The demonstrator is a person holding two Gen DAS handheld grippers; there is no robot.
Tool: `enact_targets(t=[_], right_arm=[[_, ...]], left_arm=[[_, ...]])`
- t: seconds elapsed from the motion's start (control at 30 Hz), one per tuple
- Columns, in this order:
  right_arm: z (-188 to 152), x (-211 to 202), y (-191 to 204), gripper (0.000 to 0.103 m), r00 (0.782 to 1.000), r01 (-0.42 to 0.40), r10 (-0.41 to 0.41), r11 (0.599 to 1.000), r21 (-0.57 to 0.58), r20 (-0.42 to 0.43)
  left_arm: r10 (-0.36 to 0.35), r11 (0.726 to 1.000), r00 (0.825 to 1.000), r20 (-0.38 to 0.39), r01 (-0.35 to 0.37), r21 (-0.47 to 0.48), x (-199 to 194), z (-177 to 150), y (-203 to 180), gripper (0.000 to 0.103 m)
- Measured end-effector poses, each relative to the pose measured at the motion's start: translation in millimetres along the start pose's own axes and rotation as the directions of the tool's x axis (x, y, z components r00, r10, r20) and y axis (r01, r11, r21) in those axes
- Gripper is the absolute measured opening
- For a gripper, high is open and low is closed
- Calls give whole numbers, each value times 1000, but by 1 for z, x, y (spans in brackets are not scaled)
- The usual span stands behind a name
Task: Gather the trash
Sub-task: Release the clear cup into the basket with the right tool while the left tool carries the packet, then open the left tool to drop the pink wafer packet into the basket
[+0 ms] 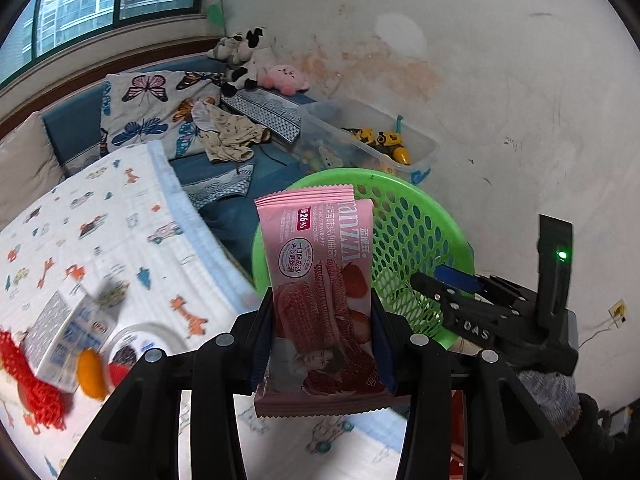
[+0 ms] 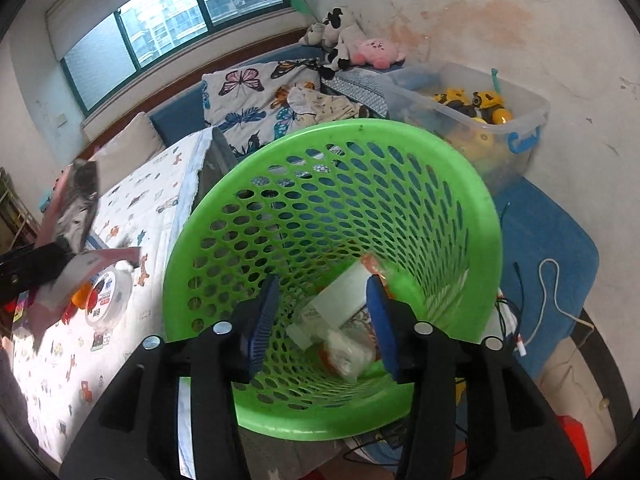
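Bedroom clutter all around, with a bed point(image 1: 120, 216) under a white quilt printed with little cars and, just beside it, the green perforated plastic basket point(image 2: 452, 184) serving as the bin. Left gripper point(image 1: 324, 320) has its blue pads pressed against both sides of a pink strawberry-cookie wrapper point(image 1: 320, 280), held upright with the sealed ends poking above and below the jaws, so it looks set to carry cleanly. It sits short of the green rim, above the quilt's edge, so my read is the wrapper is on its way to the drop, not there yet.

Over to the right gripper point(image 2: 324, 316): jaws parted, nothing between them, hanging right over the basket mouth and pointing down inside. Crumpled white and orange scraps of packaging point(image 2: 344, 320) lie on the basket floor beneath it, which suggests a piece has gone in. More waits on the quilt: a round clear plastic lid-topped tub point(image 2: 108, 296), a small white printed carton point(image 1: 68, 332) and a red mesh net point(image 1: 32, 380), blurred in the left view.

Next call, I'd say, is clearing the right gripper so the left can reach the opening.
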State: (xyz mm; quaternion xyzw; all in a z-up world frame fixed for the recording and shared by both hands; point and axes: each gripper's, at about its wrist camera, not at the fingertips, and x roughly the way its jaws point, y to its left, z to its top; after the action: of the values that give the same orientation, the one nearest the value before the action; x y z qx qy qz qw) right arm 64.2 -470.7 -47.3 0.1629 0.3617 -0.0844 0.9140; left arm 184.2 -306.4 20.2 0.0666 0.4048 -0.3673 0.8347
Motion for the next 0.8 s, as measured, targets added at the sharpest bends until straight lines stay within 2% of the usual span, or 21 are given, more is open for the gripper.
enact_targets(t=[0.17,0.5,0.8], right_arm=[[0,-11,-7,65,1000,-13,13,1000,21,23],[-4,-29,-13,81,998,-32,30,999,32,60],[-6,-38,-8,91,996,-14,12,1000,17,86]], left_arm=[[-14,1000,999,-29,14,1,21,6,-9,42],[-22,999,997,-70,24,29,50,6,-26,47],[-48,999,997,-66,49,20,52,4,-24,65]])
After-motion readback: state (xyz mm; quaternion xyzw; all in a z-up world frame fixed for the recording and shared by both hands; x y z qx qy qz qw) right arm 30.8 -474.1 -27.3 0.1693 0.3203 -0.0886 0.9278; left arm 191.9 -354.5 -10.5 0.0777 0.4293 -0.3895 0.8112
